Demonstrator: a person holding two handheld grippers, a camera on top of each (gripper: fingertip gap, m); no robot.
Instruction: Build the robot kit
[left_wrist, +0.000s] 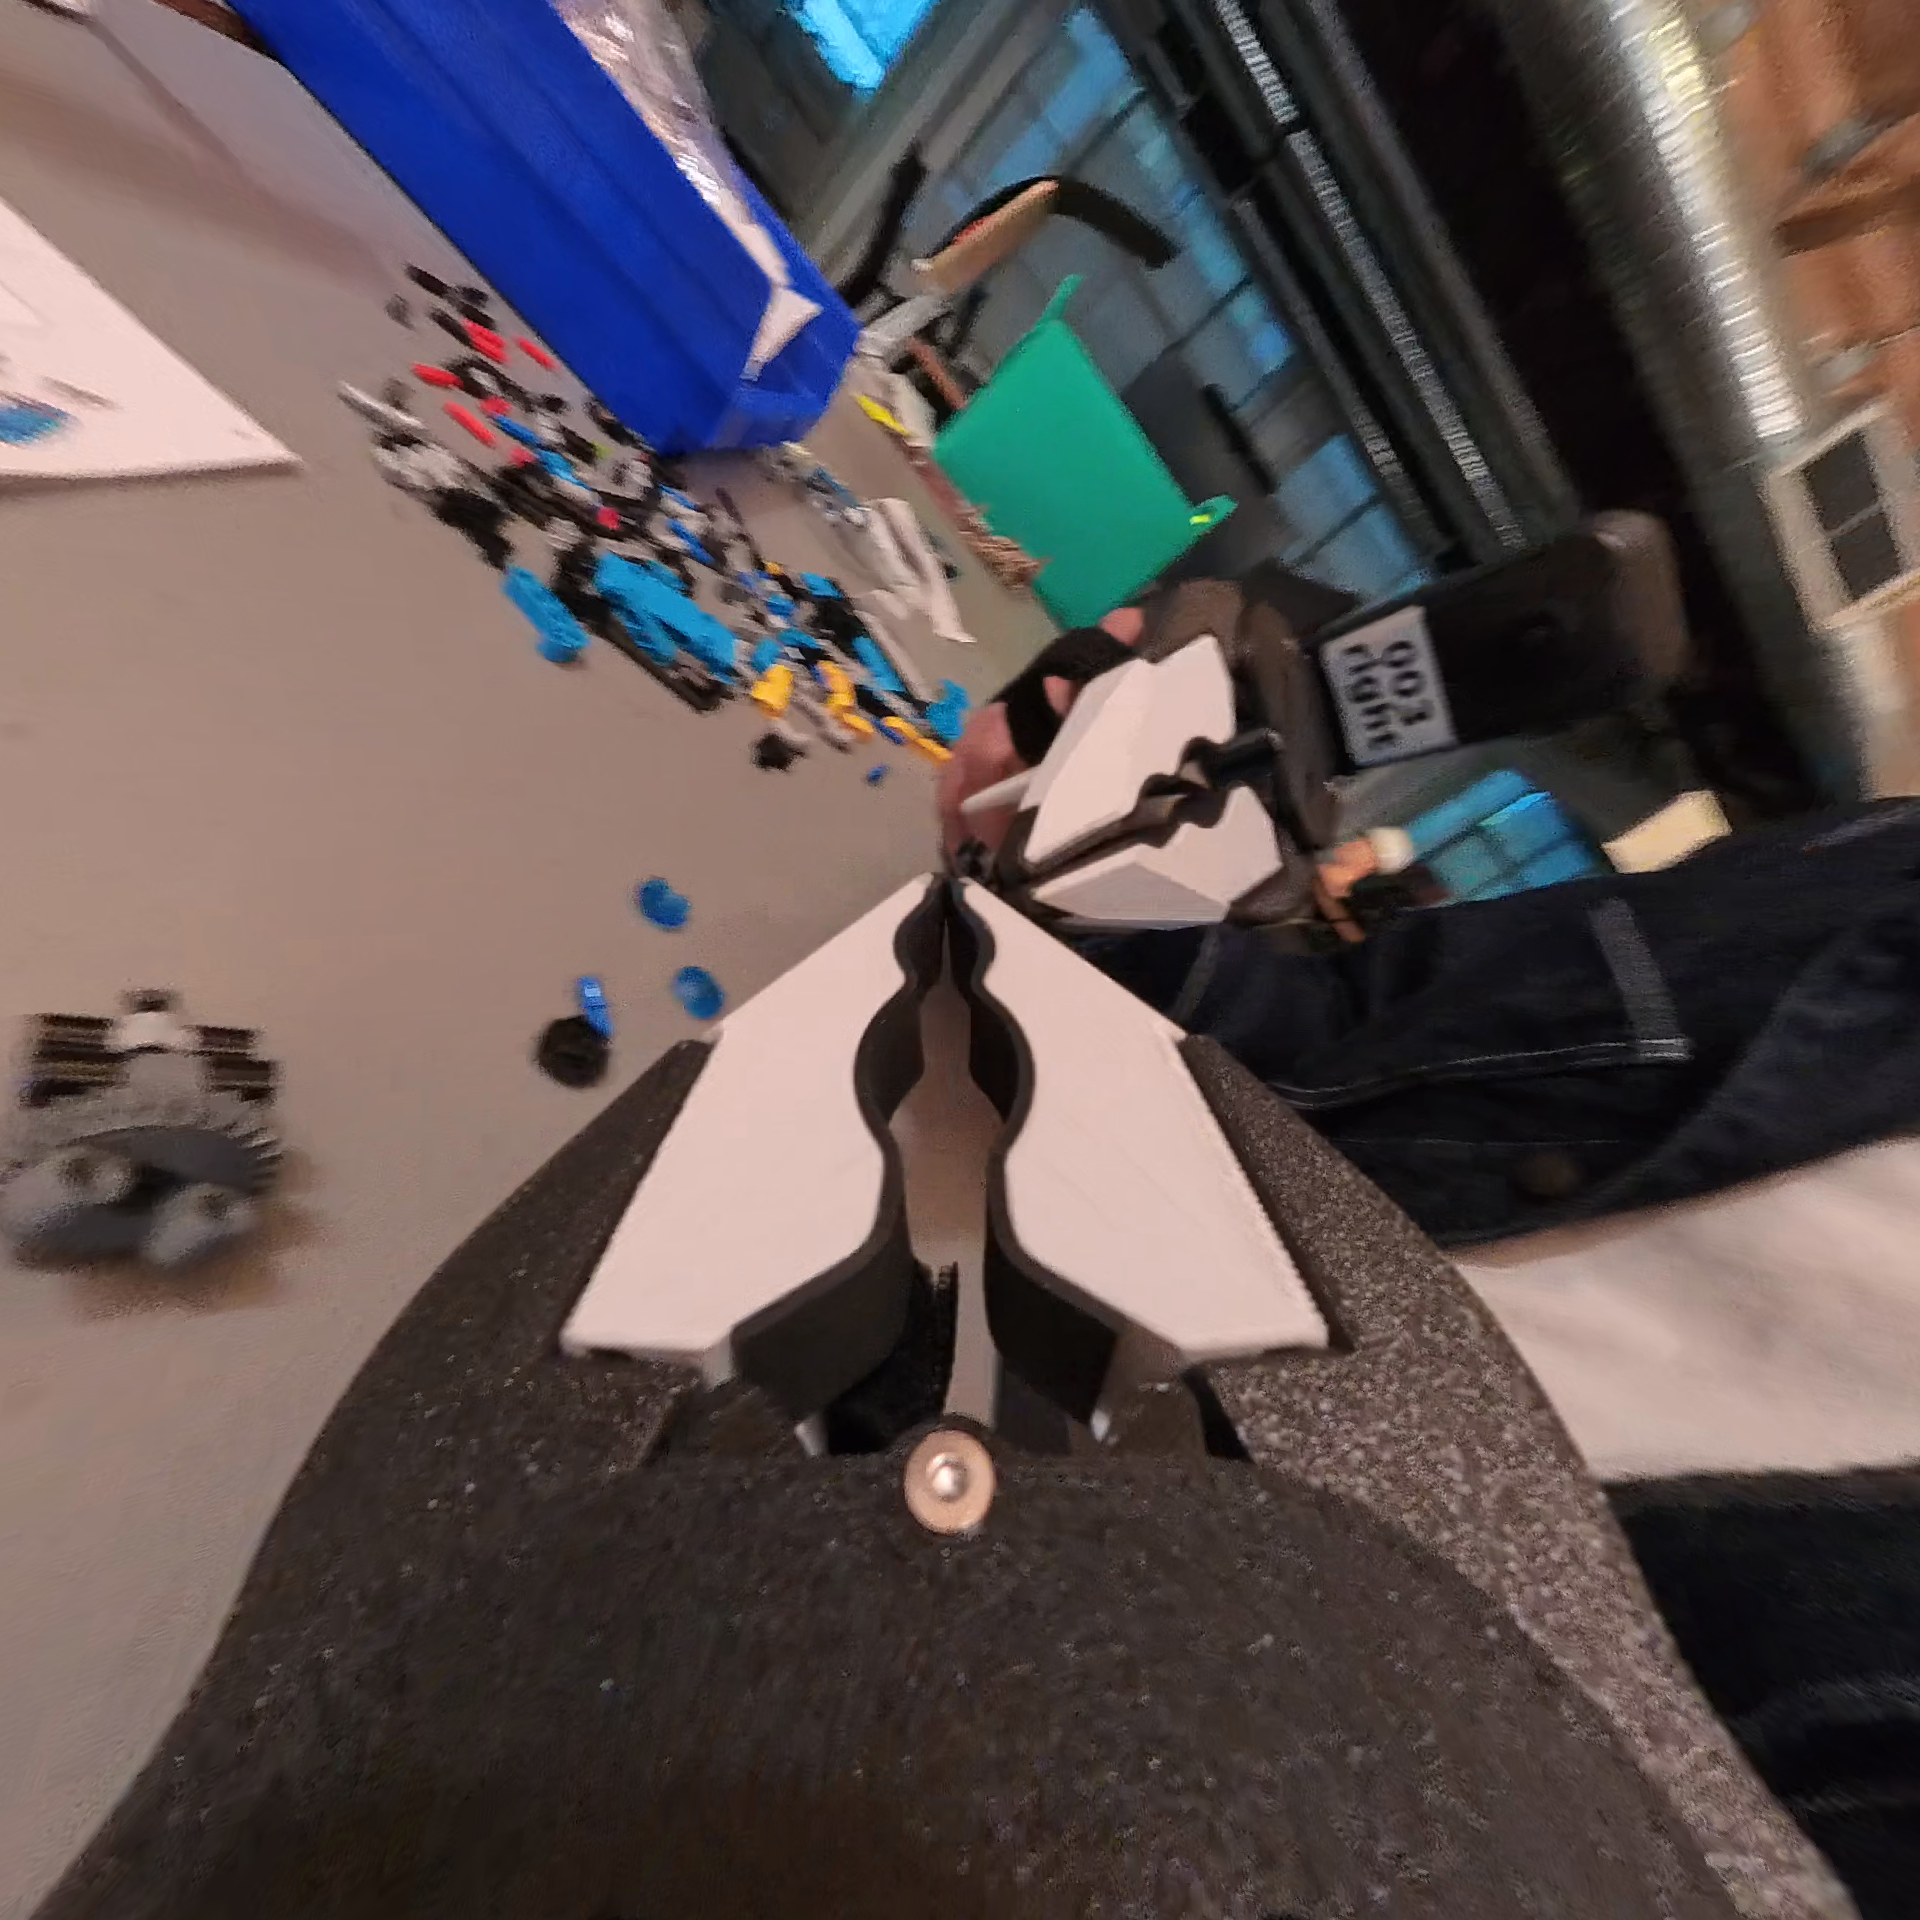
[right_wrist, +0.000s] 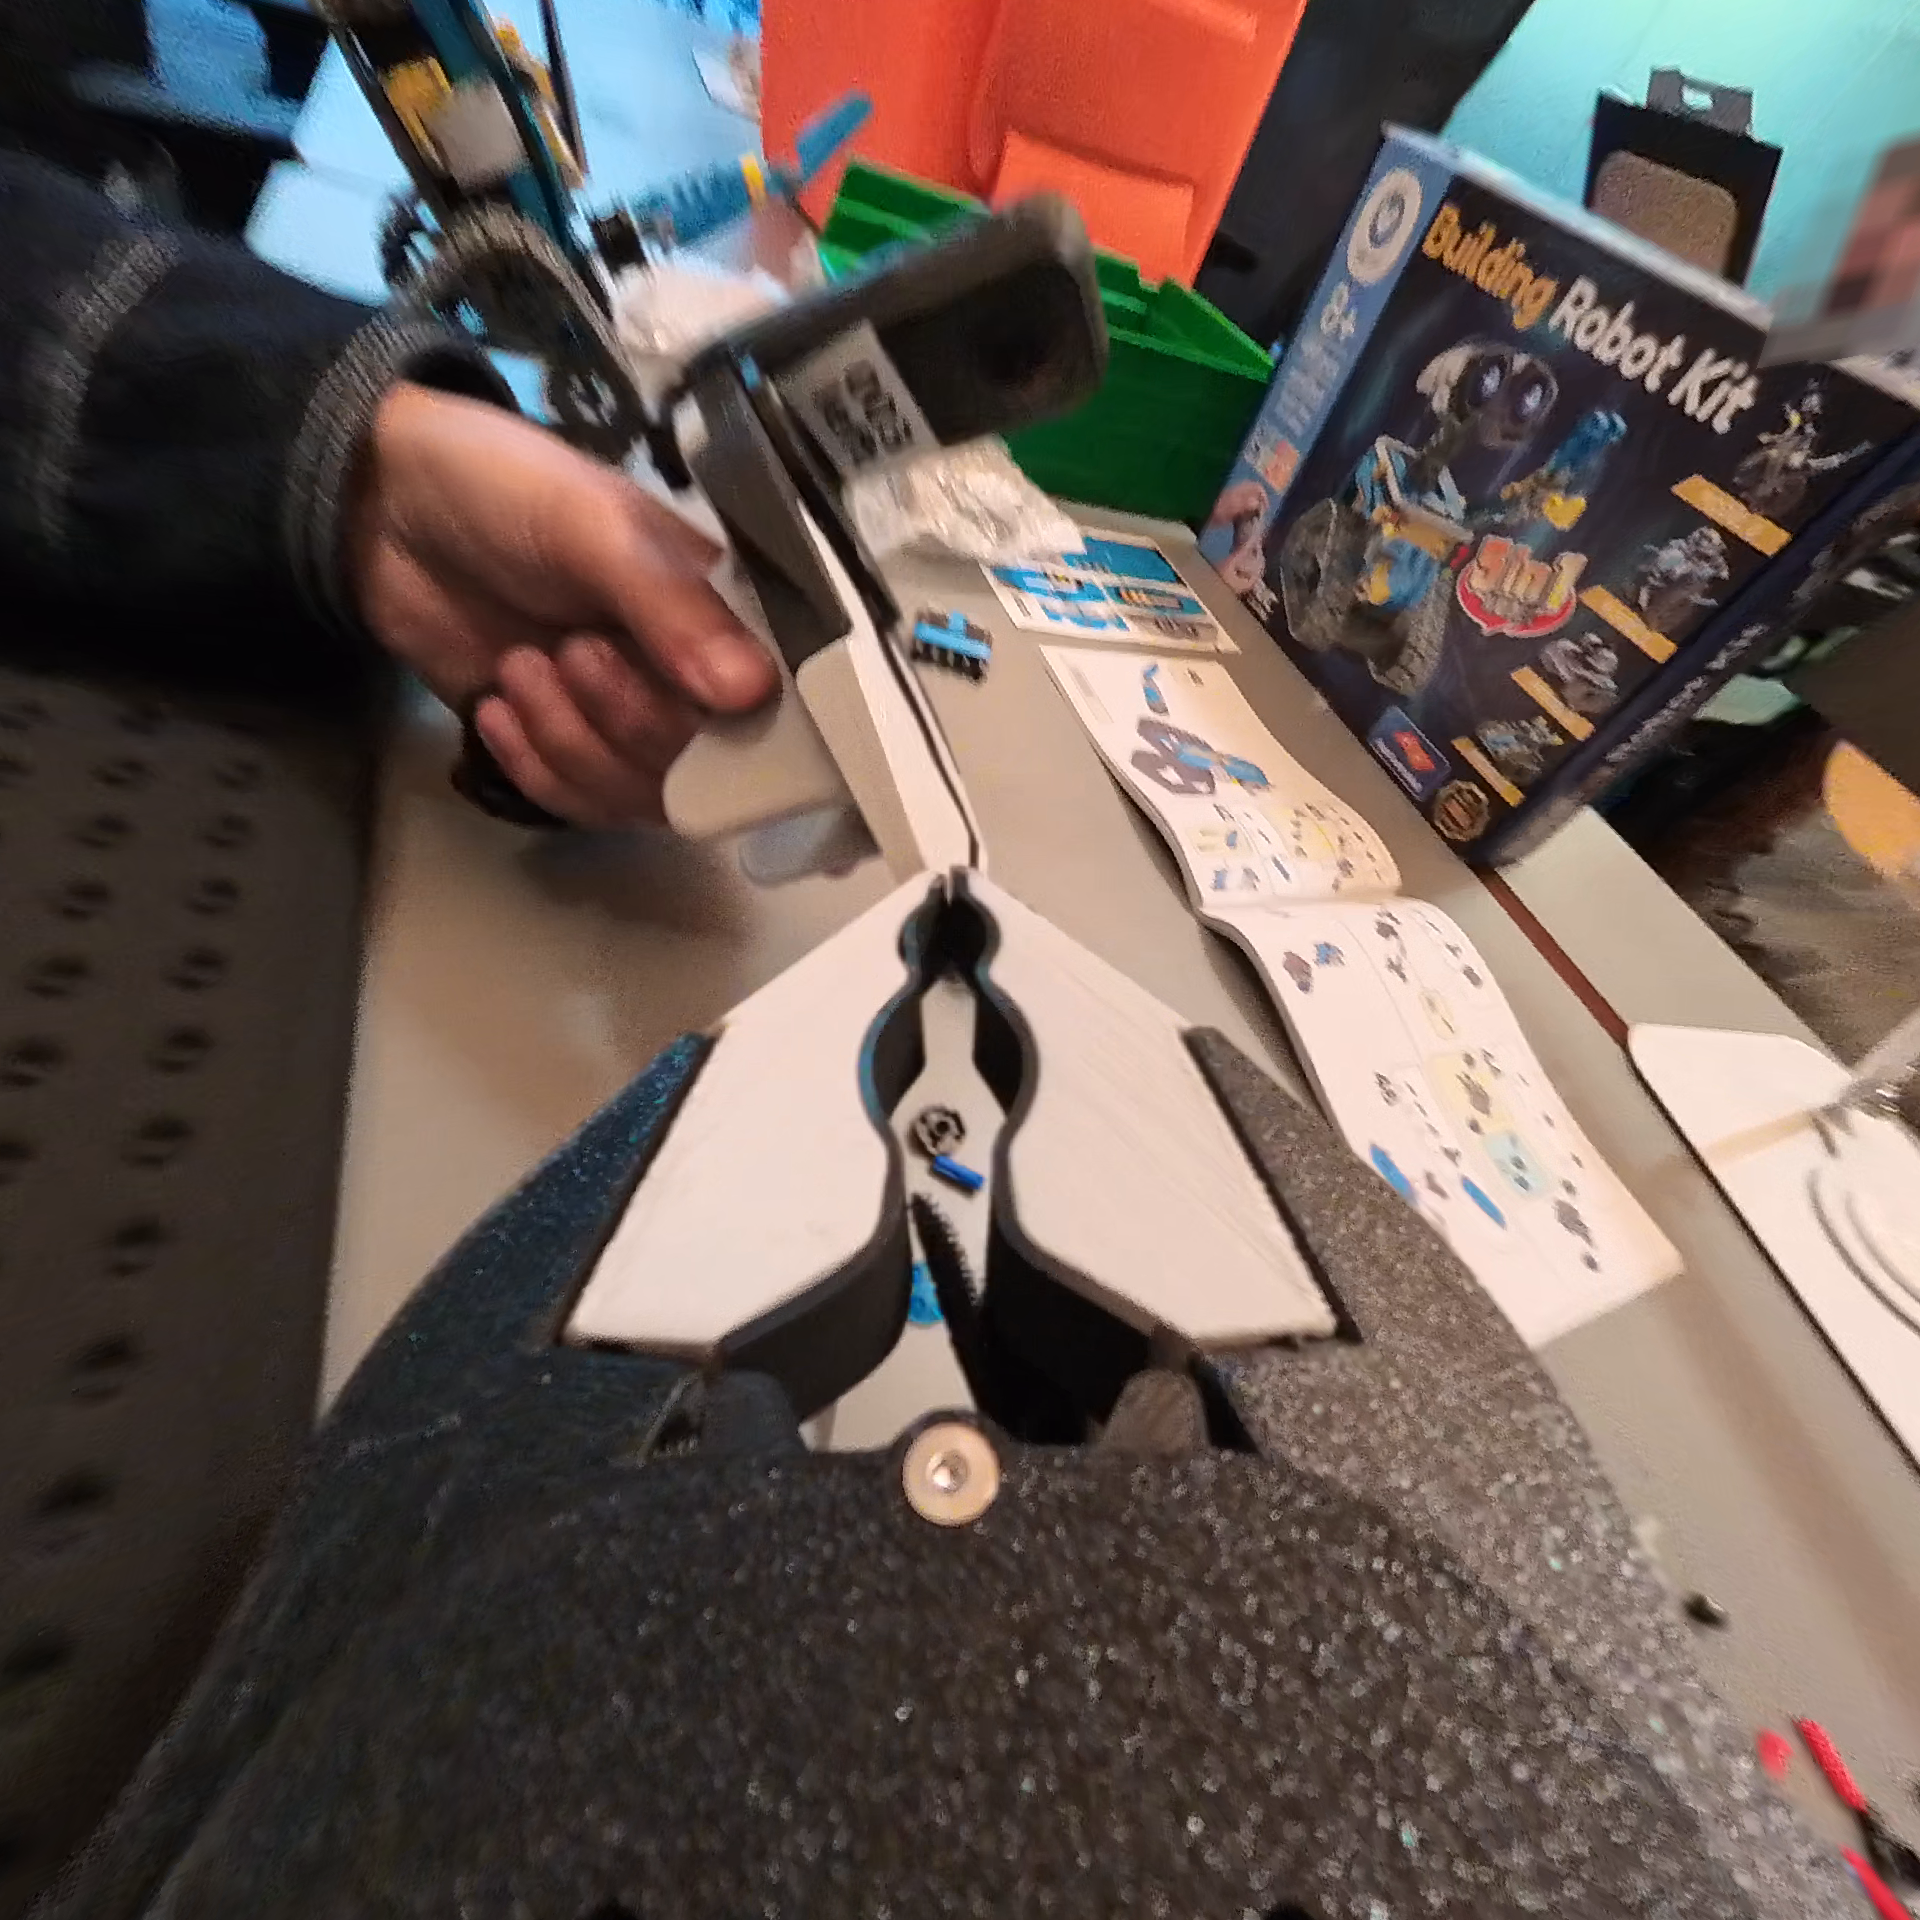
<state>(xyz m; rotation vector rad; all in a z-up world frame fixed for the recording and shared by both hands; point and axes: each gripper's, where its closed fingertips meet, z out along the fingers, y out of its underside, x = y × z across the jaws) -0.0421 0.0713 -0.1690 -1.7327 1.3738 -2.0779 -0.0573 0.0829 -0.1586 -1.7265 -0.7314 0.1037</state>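
Observation:
My left gripper (left_wrist: 948, 891) is shut, its white fingers meeting at the tips above the grey table (left_wrist: 312, 779). My right gripper (right_wrist: 951, 883) is shut too. The two grippers meet tip to tip: the right one shows in the left wrist view (left_wrist: 1132, 790), and the left one shows in the right wrist view (right_wrist: 914, 769), held by a hand (right_wrist: 540, 623). A tiny dark thing sits where the tips meet; I cannot tell what it is or which gripper has it. A small black gear and blue pin (right_wrist: 945, 1148) lie on the table below the right gripper.
A pile of small blue, black, red and yellow building pieces (left_wrist: 644, 582) lies beside a blue bin (left_wrist: 582, 208) and a green bin (left_wrist: 1060, 468). A partly built tracked vehicle (left_wrist: 135, 1132) stands at the left. An open booklet (right_wrist: 1351, 987), a sticker sheet (right_wrist: 1101, 592) and a kit box (right_wrist: 1538, 499) are on the right. The grippers are tip to tip, or close to it.

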